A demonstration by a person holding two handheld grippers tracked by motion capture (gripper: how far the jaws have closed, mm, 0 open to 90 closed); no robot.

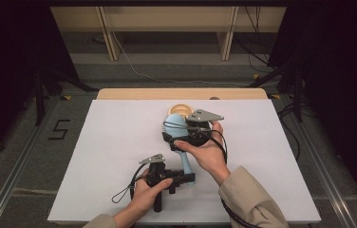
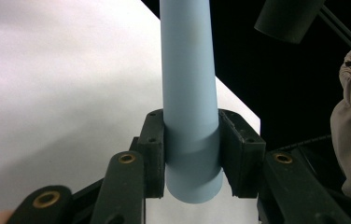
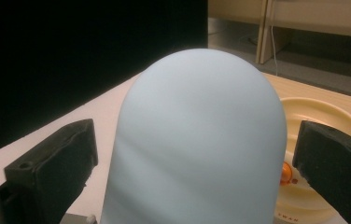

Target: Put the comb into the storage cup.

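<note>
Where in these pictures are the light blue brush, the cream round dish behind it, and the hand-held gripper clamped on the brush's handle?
light blue brush (image 3: 197,140), right gripper view, on its rounded back.
cream round dish (image 3: 323,114), right gripper view, on its rim.
left hand-held gripper (image 2: 192,154), left gripper view, midway between its jaws, shut on the handle.

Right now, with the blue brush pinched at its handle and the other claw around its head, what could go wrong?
The left claw grips only the tapered end of the brush handle, so the brush could slip out or swivel. The right claw stands open beside the brush head with a gap on each side, so it probably gives little support yet. A cream round dish sits just behind the head and could get knocked.
</note>
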